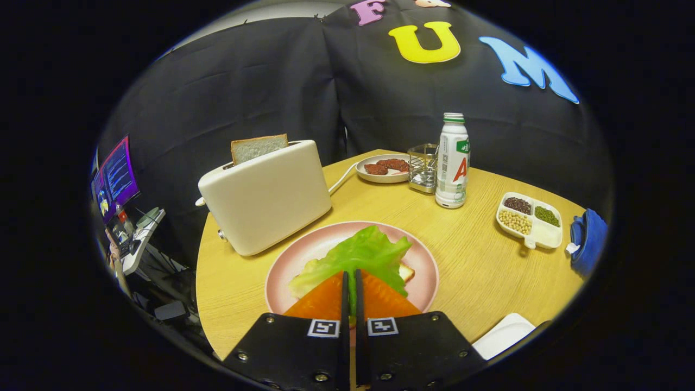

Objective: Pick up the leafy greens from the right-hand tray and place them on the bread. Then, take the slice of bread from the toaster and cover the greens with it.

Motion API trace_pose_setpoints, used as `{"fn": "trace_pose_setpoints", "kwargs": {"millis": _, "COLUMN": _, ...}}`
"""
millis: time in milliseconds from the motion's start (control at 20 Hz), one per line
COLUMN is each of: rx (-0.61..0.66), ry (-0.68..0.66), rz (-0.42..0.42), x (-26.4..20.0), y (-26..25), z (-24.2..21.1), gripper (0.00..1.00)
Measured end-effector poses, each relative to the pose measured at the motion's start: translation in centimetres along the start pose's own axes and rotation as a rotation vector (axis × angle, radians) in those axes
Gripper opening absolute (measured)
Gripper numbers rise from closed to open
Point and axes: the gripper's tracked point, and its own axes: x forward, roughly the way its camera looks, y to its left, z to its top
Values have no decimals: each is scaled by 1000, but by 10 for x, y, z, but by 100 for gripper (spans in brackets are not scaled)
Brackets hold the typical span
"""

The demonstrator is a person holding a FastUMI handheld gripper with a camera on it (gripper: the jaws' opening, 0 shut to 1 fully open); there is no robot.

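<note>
Progress of the sandwich task, seen along the gripper (351, 282). The lettuce leaf (358, 255) lies over the pink plate (423, 266), draped on a slice of bread whose corner (406, 271) peeks out beside it; the gripper's two fingers stand nearly together with the near edge of the leaf pinched in the thin gap between them, so the greens appear to be at their resting place but not let go. A second bread slice (259, 147) stands upright in the slot of the white toaster (266, 198), just behind the plate. Judged from this, the greens stage is close to complete; releasing the leaf, then fetching the toaster slice to cover it, remains.
</note>
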Motion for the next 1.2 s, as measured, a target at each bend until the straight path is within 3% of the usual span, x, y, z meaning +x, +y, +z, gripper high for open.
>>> {"fn": "trace_pose_setpoints", "kwargs": {"millis": 50, "rx": -7, "ry": 2, "rz": -26, "x": 3, "y": -5, "z": 0, "gripper": 7}}
{"fn": "trace_pose_setpoints", "kwargs": {"millis": 150, "rx": -11, "ry": -22, "rz": -51, "x": 0, "y": -9, "z": 6, "gripper": 20}}
{"fn": "trace_pose_setpoints", "kwargs": {"millis": 250, "rx": -23, "ry": -72, "rz": -67, "x": -9, "y": -11, "z": 19, "gripper": 52}}
{"fn": "trace_pose_setpoints", "kwargs": {"millis": 300, "rx": -21, "ry": -93, "rz": -82, "x": -12, "y": -12, "z": 24, "gripper": 58}}
{"fn": "trace_pose_setpoints", "kwargs": {"millis": 600, "rx": 61, "ry": -293, "rz": -255, "x": -51, "y": -10, "z": 60, "gripper": 58}}
{"fn": "trace_pose_setpoints", "kwargs": {"millis": 800, "rx": 229, "ry": -375, "rz": -447, "x": -66, "y": -2, "z": 71, "gripper": 58}}
{"fn": "trace_pose_setpoints", "kwargs": {"millis": 950, "rx": 285, "ry": -426, "rz": -458, "x": -55, "y": 37, "z": 86, "gripper": 59}}
{"fn": "trace_pose_setpoints", "kwargs": {"millis": 1200, "rx": 152, "ry": -475, "rz": -467, "x": -29, "y": 104, "z": 113, "gripper": 59}}
